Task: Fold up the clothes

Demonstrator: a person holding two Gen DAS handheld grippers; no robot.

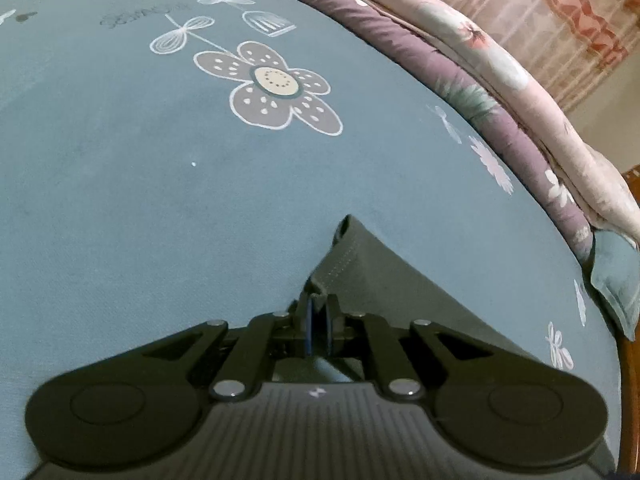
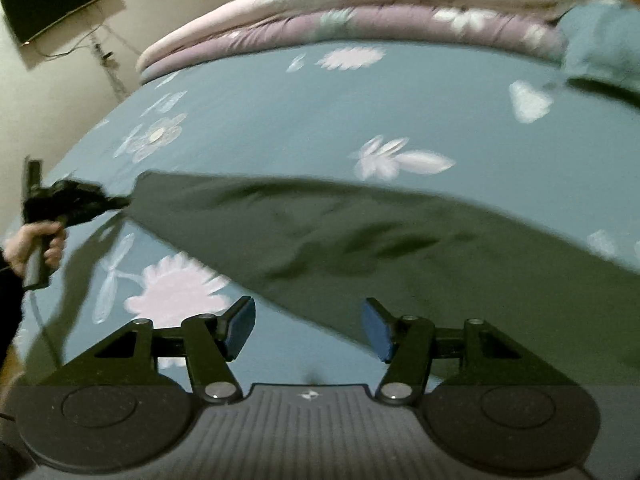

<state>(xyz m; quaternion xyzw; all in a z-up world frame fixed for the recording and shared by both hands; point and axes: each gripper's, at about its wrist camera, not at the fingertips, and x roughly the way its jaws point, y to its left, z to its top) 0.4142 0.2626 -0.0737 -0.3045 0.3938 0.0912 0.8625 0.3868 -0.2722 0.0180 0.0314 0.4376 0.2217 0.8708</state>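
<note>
A dark olive-green garment (image 2: 360, 236) is stretched over a teal flowered bedsheet (image 2: 280, 100). My left gripper (image 1: 319, 322) is shut on a hemmed corner of the garment (image 1: 360, 268) and lifts it off the sheet. In the right wrist view the left gripper (image 2: 120, 202) shows at the far left, pinching that corner. My right gripper (image 2: 308, 330) is open and empty, its blue pads (image 2: 240, 330) just above the garment's near edge.
Folded pink and purple quilts (image 2: 360, 4) lie along the far side of the bed, also in the left wrist view (image 1: 500, 92). A teal pillow (image 2: 604, 48) is at the right. A wall-mounted screen (image 2: 56, 0) hangs at the upper left.
</note>
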